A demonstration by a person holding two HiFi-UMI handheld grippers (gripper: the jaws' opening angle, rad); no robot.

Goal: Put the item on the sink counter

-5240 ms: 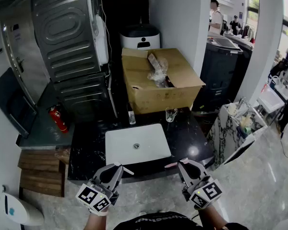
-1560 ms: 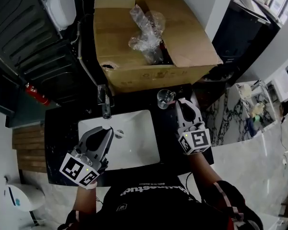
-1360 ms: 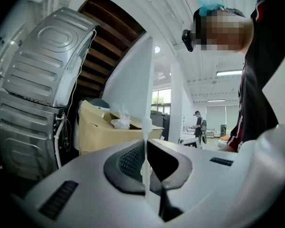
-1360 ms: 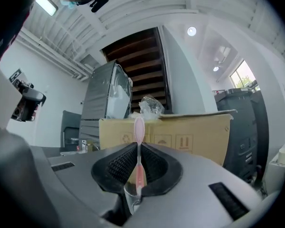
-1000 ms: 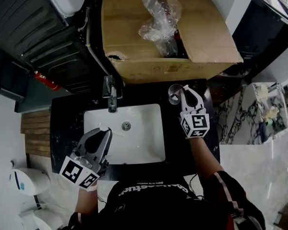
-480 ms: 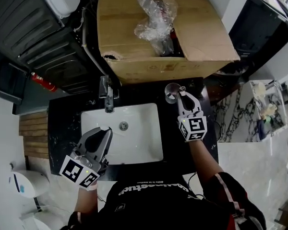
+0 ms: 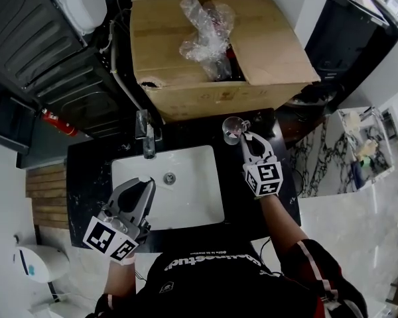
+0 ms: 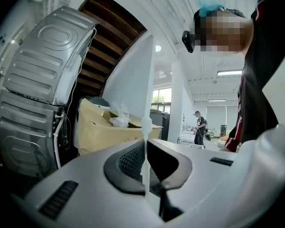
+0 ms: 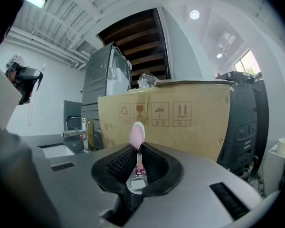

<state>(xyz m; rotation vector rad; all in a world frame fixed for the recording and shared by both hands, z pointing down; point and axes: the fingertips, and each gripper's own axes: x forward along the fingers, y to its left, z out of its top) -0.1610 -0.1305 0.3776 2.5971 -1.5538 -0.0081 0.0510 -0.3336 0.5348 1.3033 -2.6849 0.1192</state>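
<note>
My right gripper (image 7: 247, 142) is shut on a pink toothbrush (image 9: 137, 136), whose bristle head sticks up past the pads. In the head view its tips sit just right of a clear glass cup (image 7: 231, 129) on the black sink counter (image 7: 86, 177); whether the brush touches the cup I cannot tell. Over the front left corner of the white basin (image 7: 192, 201), my left gripper (image 7: 144, 185) is shut on a white toothbrush (image 8: 146, 137), which stands upright between the jaws.
A large open cardboard box (image 7: 205, 98) with crumpled plastic wrap (image 7: 202, 28) stands at the back of the counter. The faucet (image 7: 146, 134) is behind the basin. A grey metal appliance (image 7: 46, 38) and a red fire extinguisher (image 7: 56, 122) are at the left.
The right gripper with the pink toothbrush has edged a little left and nearer the glass cup. The left gripper has stayed over the basin's front left corner.
</note>
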